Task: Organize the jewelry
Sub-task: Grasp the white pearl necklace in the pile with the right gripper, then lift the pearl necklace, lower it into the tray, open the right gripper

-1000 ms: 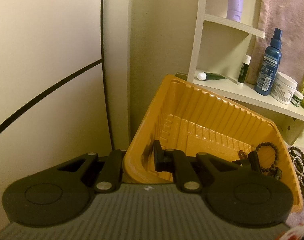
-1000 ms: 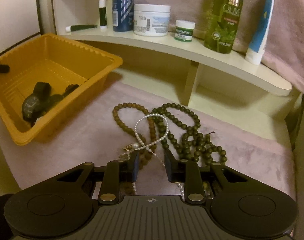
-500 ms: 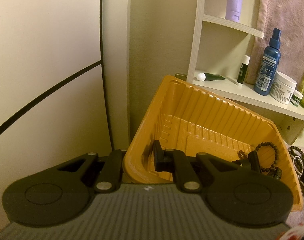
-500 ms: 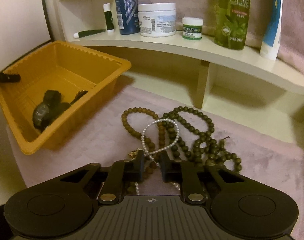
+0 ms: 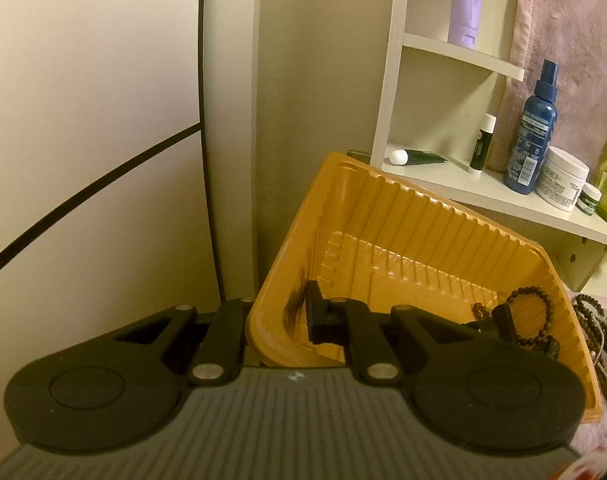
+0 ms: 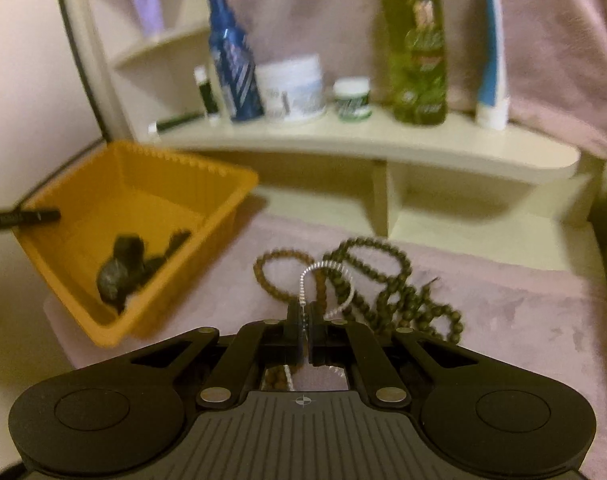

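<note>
An orange plastic tray [image 5: 423, 232] stands tilted, and my left gripper [image 5: 281, 320] is shut on its near wall, one finger inside and the other outside. A dark watch [image 6: 121, 270] and a bead bracelet [image 5: 529, 296] lie in the tray [image 6: 155, 188]. On the pink cloth [image 6: 511, 320] my right gripper [image 6: 304, 322] is shut on a white pearl necklace [image 6: 323, 267], whose loop rises off the pile. A brown bead necklace [image 6: 269, 268] and a darker bead necklace [image 6: 387, 280] lie tangled under it. The right wrist view is blurred.
A curved cream shelf [image 6: 383, 142] behind the cloth carries a blue spray bottle [image 6: 235, 76], a white jar [image 6: 293, 90], a green bottle [image 6: 417, 48] and a tube [image 6: 493, 80]. A pale wall panel [image 5: 83, 120] stands left of the tray.
My right gripper's jaws have closed on the pearl necklace and lifted it a little off the bead pile. The left gripper and the tray have stayed put.
</note>
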Tool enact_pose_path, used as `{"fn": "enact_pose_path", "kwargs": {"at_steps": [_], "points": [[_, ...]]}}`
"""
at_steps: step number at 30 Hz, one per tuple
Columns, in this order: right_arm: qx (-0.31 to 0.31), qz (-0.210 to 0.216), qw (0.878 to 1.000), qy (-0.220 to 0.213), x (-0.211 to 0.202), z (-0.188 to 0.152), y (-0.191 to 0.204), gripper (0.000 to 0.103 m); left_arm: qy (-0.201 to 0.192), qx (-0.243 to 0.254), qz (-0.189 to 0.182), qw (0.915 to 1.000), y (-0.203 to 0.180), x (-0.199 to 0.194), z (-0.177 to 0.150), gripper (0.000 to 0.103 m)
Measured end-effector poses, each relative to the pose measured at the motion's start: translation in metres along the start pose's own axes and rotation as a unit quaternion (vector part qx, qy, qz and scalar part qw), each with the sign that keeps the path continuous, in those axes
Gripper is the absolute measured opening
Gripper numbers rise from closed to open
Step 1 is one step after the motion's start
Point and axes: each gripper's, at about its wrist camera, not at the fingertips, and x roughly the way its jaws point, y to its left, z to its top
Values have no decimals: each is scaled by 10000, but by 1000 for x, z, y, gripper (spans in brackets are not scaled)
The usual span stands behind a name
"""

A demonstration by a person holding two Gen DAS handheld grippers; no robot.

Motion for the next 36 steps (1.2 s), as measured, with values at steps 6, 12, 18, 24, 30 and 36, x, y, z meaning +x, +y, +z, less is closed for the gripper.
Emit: {"fn": "enact_pose_path", "kwargs": {"at_steps": [6, 12, 18, 24, 30, 36], "points": [[146, 14, 9992, -365, -32, 24, 3, 3, 5, 0, -6, 10000, 0, -1, 0, 10], [121, 56, 9975, -700, -59, 50, 15, 3, 16, 15, -5, 10000, 0, -1, 0, 10], [73, 201, 9945, -1029, -79, 72, 29, 3, 25, 12, -16, 10000, 0, -1, 1, 10], [38, 320, 9926, -1173, -85, 87, 45, 3, 57, 77, 3, 10000, -2, -1, 2, 10], [-82, 598, 9888, -1361, -82, 107, 67, 3, 120, 82, 29, 9999, -3, -1, 4, 10], [-247, 1010, 9821, -1569, -75, 130, 97, 3, 180, 91, 62, 9998, -4, 1, 6, 10]]}}
